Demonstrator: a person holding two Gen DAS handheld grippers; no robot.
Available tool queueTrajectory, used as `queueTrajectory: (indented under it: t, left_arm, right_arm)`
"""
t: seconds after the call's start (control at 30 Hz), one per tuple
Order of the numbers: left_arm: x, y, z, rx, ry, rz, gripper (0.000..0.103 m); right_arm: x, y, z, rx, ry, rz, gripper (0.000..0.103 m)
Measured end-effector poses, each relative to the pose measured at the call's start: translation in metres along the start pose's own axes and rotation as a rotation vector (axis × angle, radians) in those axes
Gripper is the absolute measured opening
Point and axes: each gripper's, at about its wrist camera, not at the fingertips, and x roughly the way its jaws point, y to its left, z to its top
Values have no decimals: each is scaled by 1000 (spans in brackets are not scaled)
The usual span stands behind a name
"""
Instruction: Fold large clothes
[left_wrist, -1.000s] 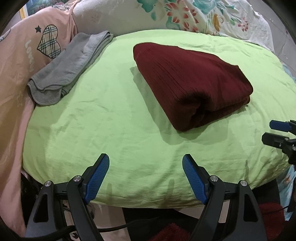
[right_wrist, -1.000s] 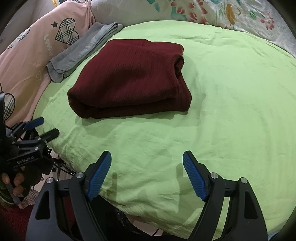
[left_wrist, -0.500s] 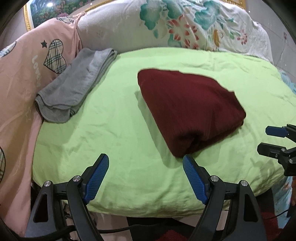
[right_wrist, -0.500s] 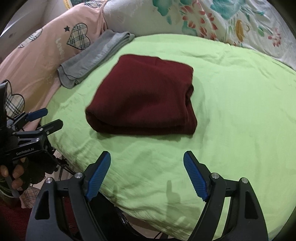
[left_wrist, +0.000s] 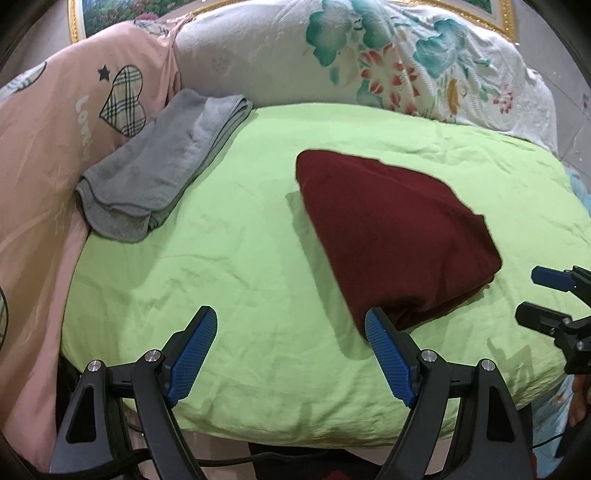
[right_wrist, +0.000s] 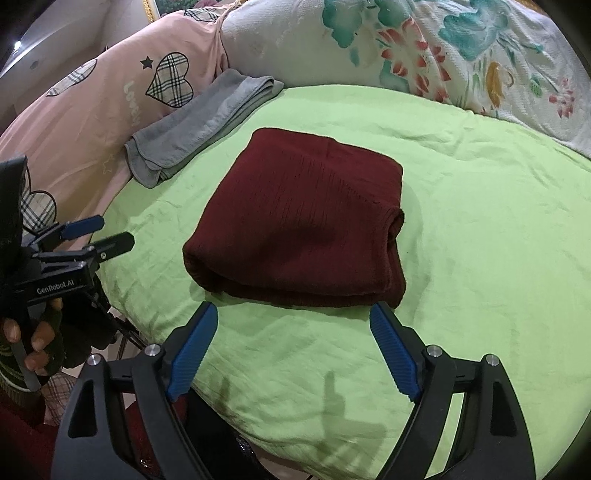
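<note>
Bed, green sheet (right_wrist: 480, 221): maroon knit garment (right_wrist: 303, 221) folded mid-bed; likely soft, thick, limp, best taken at near folded edge. Left claw (left_wrist: 291, 354) and right claw (right_wrist: 295, 347): apart, empty.

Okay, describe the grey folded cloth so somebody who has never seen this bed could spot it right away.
Start with the big light green sheet that covers the bed. Follow its far left edge to where it meets the pink bedding with plaid hearts; the grey folded cloth lies along that seam. It is long, flat and pale grey, unlike the thick dark red folded garment lying apart from it mid-sheet.
</note>
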Motion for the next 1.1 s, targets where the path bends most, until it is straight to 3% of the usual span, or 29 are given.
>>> queueTrajectory:
  t: [1.1]
  left_arm:
    - [10,-14,-1,14,24,-22,83]
  right_arm:
    - [8,-9,12,19,4,-6,85]
